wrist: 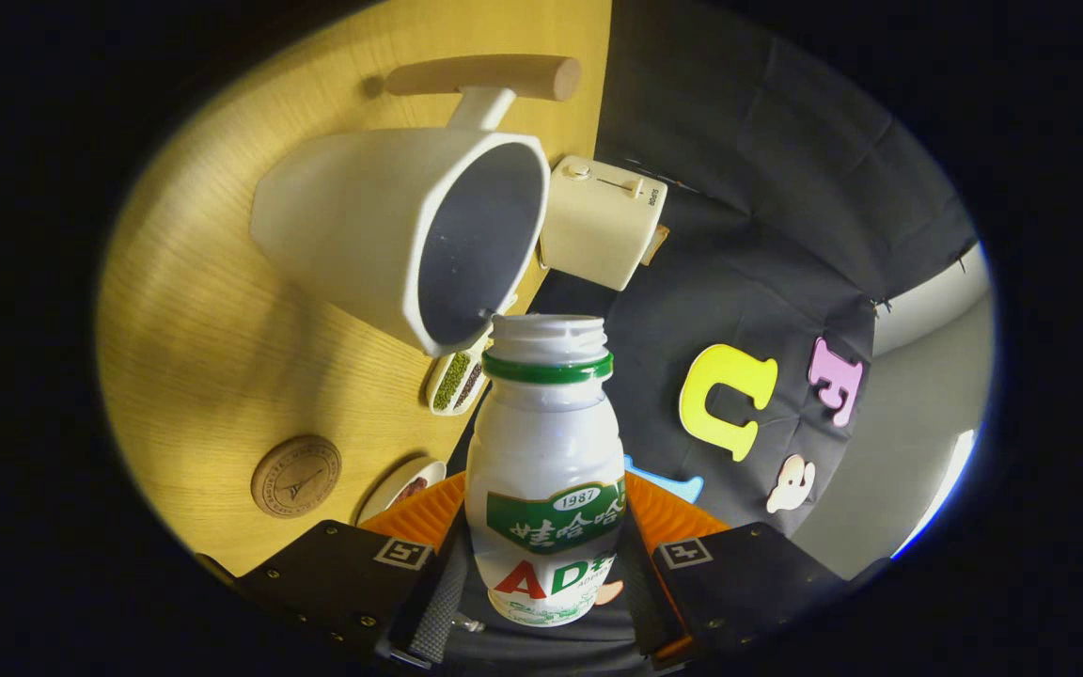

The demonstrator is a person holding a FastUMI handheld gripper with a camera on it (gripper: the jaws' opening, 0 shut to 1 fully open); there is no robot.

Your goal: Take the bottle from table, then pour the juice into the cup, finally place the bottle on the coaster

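My gripper (pixel 546 574) is shut on a small white bottle (pixel 546 470) with a green neck ring and a green and red label; both fingers press on its lower body. The whole view is rolled, so the wooden table (pixel 212 329) stands to the left. The bottle's uncapped mouth (pixel 549 331) sits just beside the rim of a big white cup (pixel 410 230) with a wooden handle (pixel 485 75). The cup's grey inside looks empty from here. A round wooden coaster (pixel 296 476) lies on the table, left of the bottle and nearer the fingers than the cup.
A cream toaster (pixel 603 221) stands beyond the cup at the table's back edge. A small dish with green and brown grains (pixel 457 381) lies under the cup's rim. A white plate (pixel 400 487) and an orange ribbed object (pixel 664 517) sit close behind the bottle.
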